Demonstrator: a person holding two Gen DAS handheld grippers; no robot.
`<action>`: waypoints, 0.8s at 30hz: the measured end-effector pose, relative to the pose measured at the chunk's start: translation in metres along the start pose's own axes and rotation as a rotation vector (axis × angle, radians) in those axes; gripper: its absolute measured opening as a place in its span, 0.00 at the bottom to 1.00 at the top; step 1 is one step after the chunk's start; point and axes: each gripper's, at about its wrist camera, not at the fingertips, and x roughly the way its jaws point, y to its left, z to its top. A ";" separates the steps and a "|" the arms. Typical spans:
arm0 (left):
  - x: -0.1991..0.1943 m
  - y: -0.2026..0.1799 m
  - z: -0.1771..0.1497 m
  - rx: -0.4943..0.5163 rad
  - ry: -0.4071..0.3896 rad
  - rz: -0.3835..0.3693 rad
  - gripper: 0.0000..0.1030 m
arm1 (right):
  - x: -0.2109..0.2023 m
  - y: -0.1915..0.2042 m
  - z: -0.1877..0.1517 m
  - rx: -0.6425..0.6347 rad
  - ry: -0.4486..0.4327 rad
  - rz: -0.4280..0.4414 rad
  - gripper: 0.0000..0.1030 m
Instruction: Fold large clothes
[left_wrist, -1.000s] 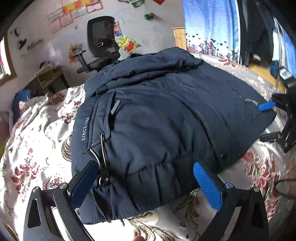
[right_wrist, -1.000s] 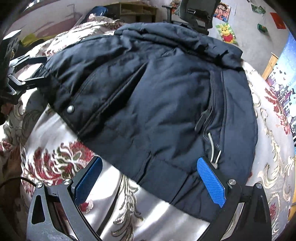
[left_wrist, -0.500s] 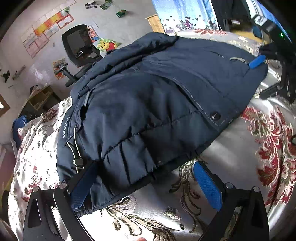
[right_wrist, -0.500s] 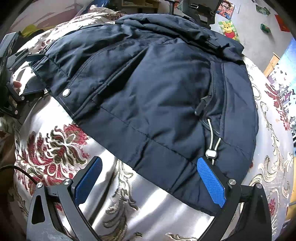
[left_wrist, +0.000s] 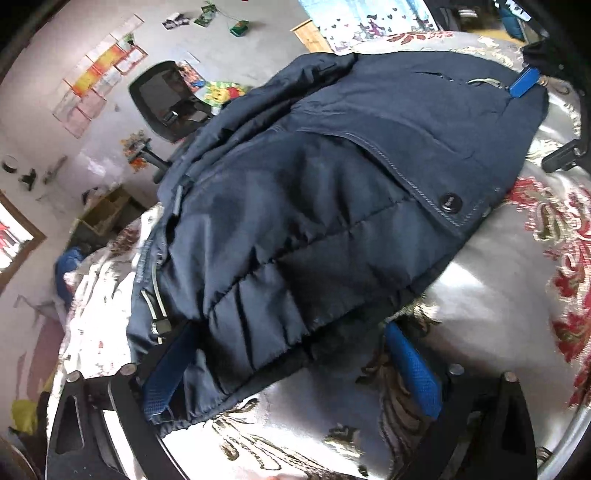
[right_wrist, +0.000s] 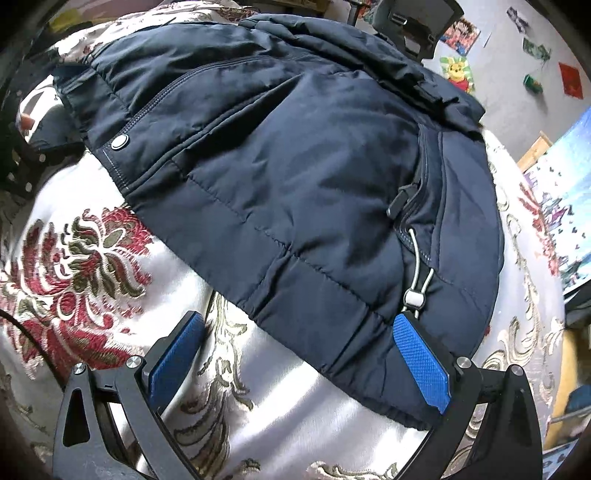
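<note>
A dark navy padded jacket (left_wrist: 314, 206) lies spread on a floral bedspread (left_wrist: 517, 295). My left gripper (left_wrist: 291, 365) is open at one hem corner; its left pad lies against the fabric near a drawstring toggle (left_wrist: 160, 326). The jacket also fills the right wrist view (right_wrist: 295, 184). My right gripper (right_wrist: 299, 365) is open at the other hem corner, with its right pad on the fabric just below a white toggle (right_wrist: 413, 299). The right gripper's blue pad shows far off in the left wrist view (left_wrist: 522, 84).
The bedspread (right_wrist: 85, 266) is silvery with red flowers. A black office chair (left_wrist: 166, 99) stands beyond the bed, near posters on the wall. A wooden shelf (left_wrist: 103, 210) is at the left. A blue patterned curtain (right_wrist: 569, 221) hangs at the right.
Both grippers have swung round and moved along the hem, so the jacket appears rotated. Both stay open; the jacket has not been lifted.
</note>
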 end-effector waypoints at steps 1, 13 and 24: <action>0.000 -0.001 0.000 0.002 -0.001 0.021 0.91 | 0.000 0.004 0.001 -0.014 -0.009 -0.024 0.97; -0.004 0.026 0.029 -0.034 -0.057 0.102 0.34 | -0.001 0.012 0.004 -0.031 -0.057 -0.123 0.97; -0.008 0.068 0.070 -0.150 -0.086 -0.002 0.14 | -0.006 0.020 -0.001 -0.069 -0.089 -0.208 0.97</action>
